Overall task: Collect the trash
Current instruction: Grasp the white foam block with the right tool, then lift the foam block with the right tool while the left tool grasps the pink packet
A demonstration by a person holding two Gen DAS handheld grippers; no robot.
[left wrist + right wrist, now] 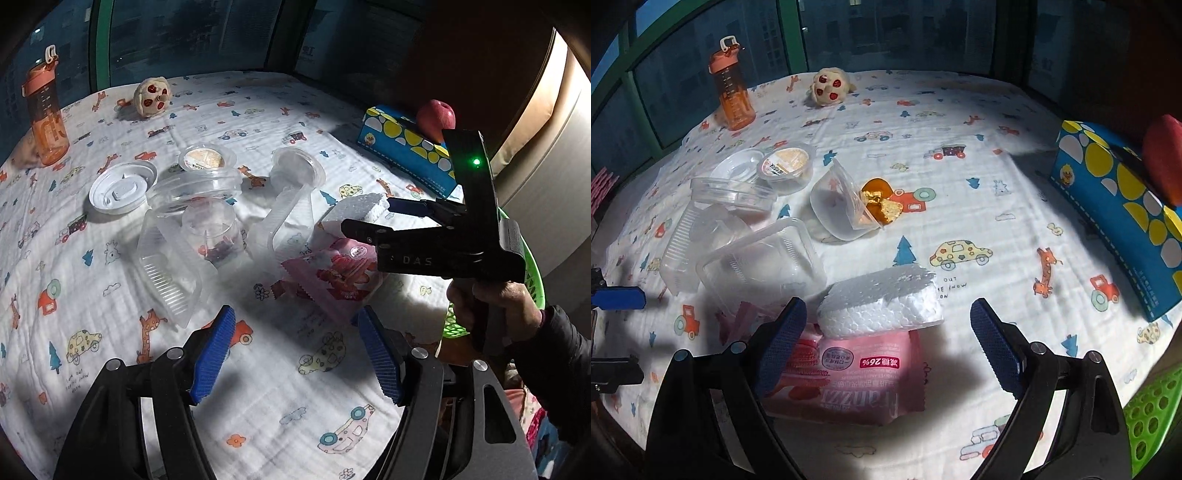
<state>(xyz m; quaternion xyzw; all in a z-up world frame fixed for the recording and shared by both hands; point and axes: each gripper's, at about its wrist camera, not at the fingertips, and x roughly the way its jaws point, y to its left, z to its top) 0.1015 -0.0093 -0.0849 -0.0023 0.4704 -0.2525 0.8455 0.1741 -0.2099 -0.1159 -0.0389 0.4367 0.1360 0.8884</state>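
Here, printed cloth carries clear plastic containers, white foam block atop pink snack wrapper. Right gripper wide, empty, over both. Left gripper wide, empty.

In front of me a white cloth printed with cars, trees and giraffes covers the surface. At the far left stands an orange bottle, with a plush toy to its right. A heap of clear plastic containers lies left of centre. A foam block rests nearest, on a pink wrapper. A blue box lies right.
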